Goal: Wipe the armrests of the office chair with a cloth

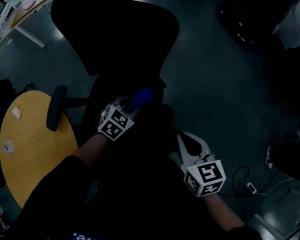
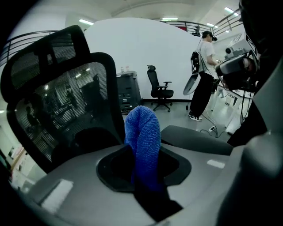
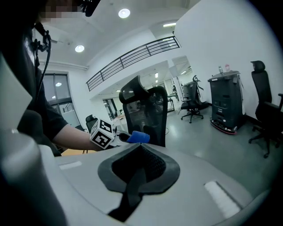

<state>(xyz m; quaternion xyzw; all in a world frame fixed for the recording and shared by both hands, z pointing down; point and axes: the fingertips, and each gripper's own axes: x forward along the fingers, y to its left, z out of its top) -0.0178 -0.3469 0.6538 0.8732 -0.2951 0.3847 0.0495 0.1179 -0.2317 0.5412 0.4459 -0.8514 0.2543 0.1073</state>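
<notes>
1. The left tool (image 1: 135,102) is clamped tight on a blue cloth (image 2: 142,132), whose folded end stands up from between its jaws.
2. The cloth hangs above the seat of the black chair (image 1: 113,31), just in front of the base of its mesh back.
3. The right tool (image 3: 141,148) has its jaws closed together with nothing between them. It is held near the left tool and apart from the cloth.
4. One armrest (image 1: 56,107) shows beside the edge of the round yellow counter (image 1: 26,151), apart from the cloth.
</notes>
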